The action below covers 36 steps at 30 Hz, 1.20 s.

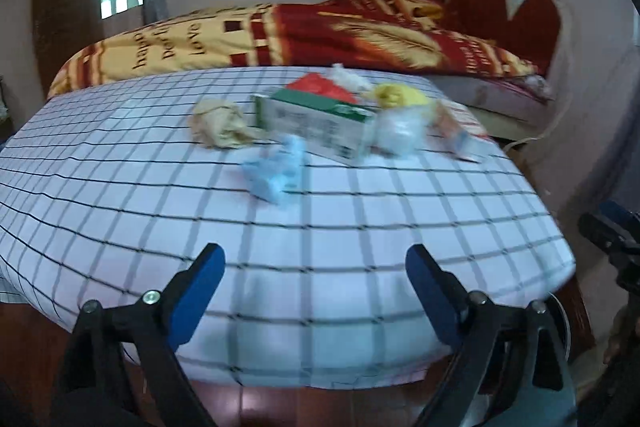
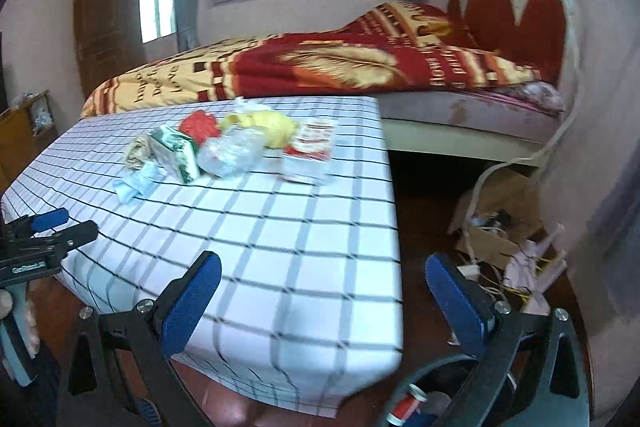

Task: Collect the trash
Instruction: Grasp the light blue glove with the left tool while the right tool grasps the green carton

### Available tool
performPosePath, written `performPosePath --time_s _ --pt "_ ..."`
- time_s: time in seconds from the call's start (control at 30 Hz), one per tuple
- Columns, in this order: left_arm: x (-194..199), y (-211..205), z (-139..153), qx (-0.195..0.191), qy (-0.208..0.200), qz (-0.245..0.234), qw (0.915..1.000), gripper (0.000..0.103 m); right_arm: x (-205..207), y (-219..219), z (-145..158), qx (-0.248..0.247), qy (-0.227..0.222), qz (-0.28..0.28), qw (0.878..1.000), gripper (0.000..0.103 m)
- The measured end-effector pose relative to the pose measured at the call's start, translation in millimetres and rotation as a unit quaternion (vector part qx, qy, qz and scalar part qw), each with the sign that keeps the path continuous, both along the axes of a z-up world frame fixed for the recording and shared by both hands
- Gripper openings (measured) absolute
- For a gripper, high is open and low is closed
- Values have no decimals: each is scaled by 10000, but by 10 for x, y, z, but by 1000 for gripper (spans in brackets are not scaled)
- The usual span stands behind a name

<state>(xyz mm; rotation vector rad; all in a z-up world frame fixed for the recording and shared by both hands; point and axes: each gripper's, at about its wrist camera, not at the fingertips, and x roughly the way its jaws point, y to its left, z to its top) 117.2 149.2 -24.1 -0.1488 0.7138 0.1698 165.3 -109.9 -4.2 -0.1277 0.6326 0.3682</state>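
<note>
Trash (image 1: 316, 123) heaped at our twelve o'clock on the table (image 1: 120, 227), likely gathered for pickup; left claw (image 1: 316, 291) and right claw (image 2: 324, 295) both apart, empty.

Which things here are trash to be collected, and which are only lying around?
For the job:
- brown paper ball
- green-and-white carton
- blue wrapper
- clear plastic bag
- yellow bag
- red wrapper
- red-and-white packet

Just lying about:
- bed blanket
- cardboard box
- checked tablecloth
</note>
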Motion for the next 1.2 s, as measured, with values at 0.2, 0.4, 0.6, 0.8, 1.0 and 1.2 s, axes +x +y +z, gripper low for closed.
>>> performPosePath --time_s 0.2,0.4,0.6,0.8,1.0,1.2 --pt "326 226 -70 153 84 -82 9998 80 358 526 -40 8 168 415 9990 103" --pt "559 296 -145 114 208 -161 9996 75 784 895 -146 157 521 773 9955 84" --pt "758 453 -291 -411 490 -261 9976 23 1014 1246 -262 172 742 1129 9907 74" --pt "527 712 -282 -558 367 61 9977 15 1076 1614 -383 128 929 1641 9820 66" --pt "313 945 -248 -611 344 321 9970 15 1222 2012 -500 50 1200 1951 9734 63" --pt "278 1042 -224 -540 346 440 9970 15 1386 2265 -539 -223 1155 1942 9739 63"
